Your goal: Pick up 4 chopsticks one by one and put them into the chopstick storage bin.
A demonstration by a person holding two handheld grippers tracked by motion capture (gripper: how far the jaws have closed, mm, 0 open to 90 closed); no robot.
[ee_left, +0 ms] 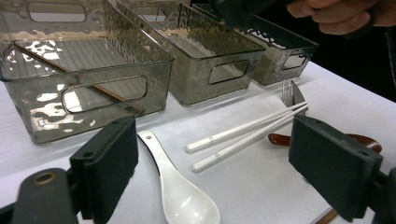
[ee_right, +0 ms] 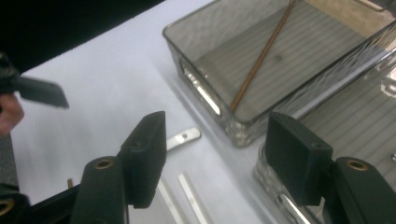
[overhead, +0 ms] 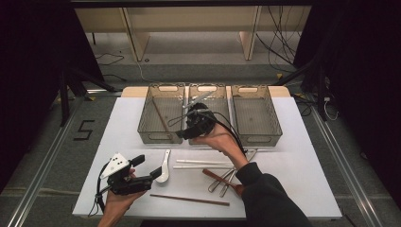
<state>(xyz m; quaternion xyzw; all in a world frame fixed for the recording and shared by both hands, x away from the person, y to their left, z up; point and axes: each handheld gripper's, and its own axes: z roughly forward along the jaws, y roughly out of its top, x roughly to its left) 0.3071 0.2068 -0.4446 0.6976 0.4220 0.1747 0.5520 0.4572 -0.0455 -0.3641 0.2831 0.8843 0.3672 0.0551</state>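
White table [overhead: 293, 156] carries three clear grey bins in a row at its far edge: left bin [overhead: 161, 113], middle bin [overhead: 215, 97], right bin [overhead: 255, 113]. One brown chopstick [overhead: 161, 117] lies diagonally on the floor of the left bin.

Right gripper [overhead: 185, 134] hangs above the near wall of the middle bin, by the gap between left and middle bins. Its jaws stand apart, nothing between them; in the right gripper view the pads [ee_right: 144, 154] frame bare table and the near corner of the left bin [ee_right: 261, 70].

Left gripper [overhead: 150, 171] rests low at the near left of the table, jaws apart and empty, pointing at the white spoon [overhead: 164, 169]. In the left gripper view the spoon [ee_left: 180, 191] lies between the two pads [ee_left: 109, 163], touching neither.

Loose cutlery on the table near the bins: a pair of white chopsticks [overhead: 203, 164] lying side by side right of the spoon; a brown spoon [overhead: 220, 178] and metal cutlery [overhead: 229, 179] crossing each other under the right forearm; a second brown chopstick [overhead: 189, 199] along the near edge.
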